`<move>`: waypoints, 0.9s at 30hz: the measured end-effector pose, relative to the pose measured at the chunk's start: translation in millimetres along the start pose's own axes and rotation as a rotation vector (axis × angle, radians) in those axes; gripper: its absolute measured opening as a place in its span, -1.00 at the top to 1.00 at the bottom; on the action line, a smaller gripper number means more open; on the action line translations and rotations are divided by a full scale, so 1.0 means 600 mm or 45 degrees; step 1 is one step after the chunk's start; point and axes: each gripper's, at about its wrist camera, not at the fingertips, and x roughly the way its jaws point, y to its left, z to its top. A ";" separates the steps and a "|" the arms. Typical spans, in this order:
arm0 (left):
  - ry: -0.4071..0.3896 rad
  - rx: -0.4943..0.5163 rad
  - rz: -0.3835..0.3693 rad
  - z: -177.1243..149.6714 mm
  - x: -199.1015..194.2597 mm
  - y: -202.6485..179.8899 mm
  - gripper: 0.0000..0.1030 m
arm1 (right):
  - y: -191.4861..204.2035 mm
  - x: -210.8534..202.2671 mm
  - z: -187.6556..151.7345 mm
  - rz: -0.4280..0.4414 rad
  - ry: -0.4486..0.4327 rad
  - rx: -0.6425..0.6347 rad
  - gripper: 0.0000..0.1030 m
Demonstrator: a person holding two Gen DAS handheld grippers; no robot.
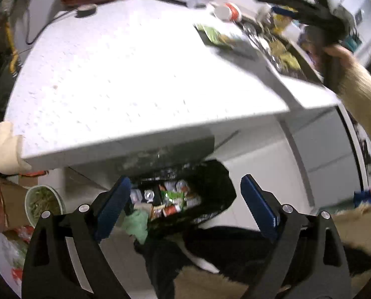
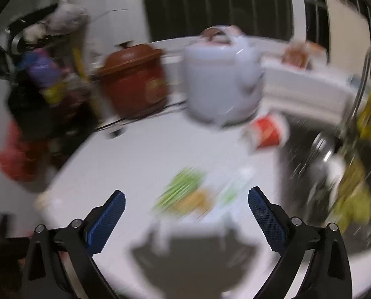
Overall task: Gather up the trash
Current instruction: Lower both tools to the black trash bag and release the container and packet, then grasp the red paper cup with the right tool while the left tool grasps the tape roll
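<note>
My left gripper (image 1: 185, 194) is open and empty, held over a black trash bag (image 1: 210, 186) below the white counter's front edge; the bag holds several wrappers (image 1: 171, 200). My right gripper (image 2: 186, 206) is open and empty above the white counter (image 2: 140, 154), with a green wrapper (image 2: 183, 189) lying just ahead between its fingers. The wrapper also shows in the left wrist view (image 1: 216, 36) near the sink. A red and white paper cup (image 2: 267, 132) lies on its side by the sink; it also shows in the left wrist view (image 1: 227, 11). The right wrist view is blurred.
A brown crock pot (image 2: 135, 79) and a pale rice cooker (image 2: 222, 74) stand at the back of the counter. The sink (image 2: 334, 164) with dishes lies to the right. A green bowl (image 1: 43, 204) and bags sit on the floor at left.
</note>
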 end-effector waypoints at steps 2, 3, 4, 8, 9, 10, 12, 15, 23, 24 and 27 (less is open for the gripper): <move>-0.021 -0.061 0.012 0.002 -0.005 0.006 -0.70 | -0.035 0.056 0.037 -0.059 0.038 -0.078 -0.89; -0.025 -0.081 0.017 0.002 -0.006 0.013 -0.70 | -0.053 0.087 0.056 -0.101 0.061 -0.130 -0.89; -0.030 -0.108 0.029 0.001 -0.008 0.016 -0.70 | -0.067 0.110 0.061 -0.114 0.081 -0.152 -0.89; -0.042 -0.192 0.078 -0.006 -0.017 0.022 -0.70 | -0.133 0.200 0.087 -0.116 0.192 -0.160 -0.89; -0.042 -0.219 0.090 -0.008 -0.017 0.023 -0.70 | -0.144 0.219 0.090 -0.109 0.215 -0.173 -0.89; -0.041 -0.232 0.099 -0.009 -0.018 0.026 -0.70 | -0.151 0.236 0.092 -0.114 0.233 -0.192 -0.89; -0.042 -0.265 0.121 -0.007 -0.021 0.024 -0.70 | -0.158 0.252 0.091 -0.104 0.252 -0.203 -0.89; -0.057 -0.304 0.116 0.001 -0.030 0.025 -0.70 | -0.176 0.289 0.094 -0.085 0.306 -0.201 -0.89; -0.210 -0.266 0.115 0.097 -0.076 0.047 -0.70 | -0.170 0.262 0.083 0.008 0.244 -0.182 -0.55; -0.223 -0.264 0.129 0.113 -0.077 0.054 -0.70 | -0.165 0.241 0.081 0.027 0.208 -0.169 -0.55; -0.262 -0.248 0.247 0.186 -0.067 0.085 -0.70 | -0.147 0.174 0.072 0.099 0.121 -0.115 -0.55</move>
